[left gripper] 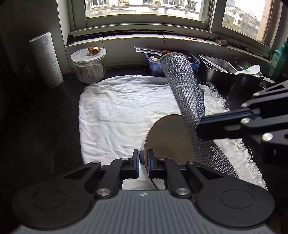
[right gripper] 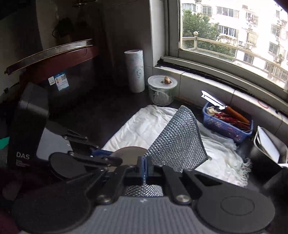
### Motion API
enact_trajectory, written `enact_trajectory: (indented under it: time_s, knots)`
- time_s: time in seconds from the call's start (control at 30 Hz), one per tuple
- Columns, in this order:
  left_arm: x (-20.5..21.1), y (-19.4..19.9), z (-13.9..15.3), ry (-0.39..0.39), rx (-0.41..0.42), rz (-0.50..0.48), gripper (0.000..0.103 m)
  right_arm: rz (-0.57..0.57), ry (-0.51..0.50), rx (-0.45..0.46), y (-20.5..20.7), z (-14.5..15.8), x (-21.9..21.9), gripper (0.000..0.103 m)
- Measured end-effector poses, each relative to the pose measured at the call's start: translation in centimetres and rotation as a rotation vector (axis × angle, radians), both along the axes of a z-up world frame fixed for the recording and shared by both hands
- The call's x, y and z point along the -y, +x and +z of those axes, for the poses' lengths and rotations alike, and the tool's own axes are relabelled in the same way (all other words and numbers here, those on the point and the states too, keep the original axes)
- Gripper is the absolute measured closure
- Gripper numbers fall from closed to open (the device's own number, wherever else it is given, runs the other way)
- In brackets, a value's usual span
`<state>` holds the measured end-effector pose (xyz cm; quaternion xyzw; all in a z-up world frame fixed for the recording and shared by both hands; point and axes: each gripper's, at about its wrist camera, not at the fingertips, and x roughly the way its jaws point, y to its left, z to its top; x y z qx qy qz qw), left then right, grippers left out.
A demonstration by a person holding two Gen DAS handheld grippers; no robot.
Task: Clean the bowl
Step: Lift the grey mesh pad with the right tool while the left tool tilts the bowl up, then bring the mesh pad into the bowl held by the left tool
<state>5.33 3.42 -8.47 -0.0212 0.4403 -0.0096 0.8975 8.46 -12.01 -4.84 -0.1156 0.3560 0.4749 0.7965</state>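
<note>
Daylight is all I get here — it pours through the wide metal-framed window (left gripper: 144,12), whose panes blow out to near white. The crumpled white cloth (left gripper: 126,111) reads bright; the dark countertop (left gripper: 45,117) sinks into shadow. Fisheye bends the sill, and the silver mesh scouring cloth (left gripper: 187,90) smears slightly.

The bowl (left gripper: 167,136), tan with a brown rim, stands tipped on edge above the white cloth (left gripper: 122,111); a silvery mesh scrubber (left gripper: 187,93) lies against its inside
</note>
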Motion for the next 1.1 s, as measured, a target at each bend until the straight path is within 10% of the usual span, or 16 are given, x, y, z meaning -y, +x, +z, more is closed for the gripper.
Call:
enact_trajectory:
  time_s: [0.43,0.6,0.8,1.1]
  knots:
    - [-1.1,0.3,-0.2,-0.069,-0.022,0.018,0.095,-0.09,0.063,-0.456,4.9,-8.7,-2.4,0.101]
    - [-1.4,0.7,-0.4,-0.067,-0.035,0.024,0.095,-0.07,-0.025,-0.407,4.3,-8.7,-3.8,0.099]
    - [-1.7,0.8,-0.5,-0.075,-0.049,0.037,0.095,-0.037,-0.084,-0.245,1.9,-6.3,-4.0,0.064]
    - [-1.7,1.0,-0.4,-0.082,-0.047,0.042,0.095,0.001,-0.125,-0.054,-0.2,-2.0,-2.6,0.063]
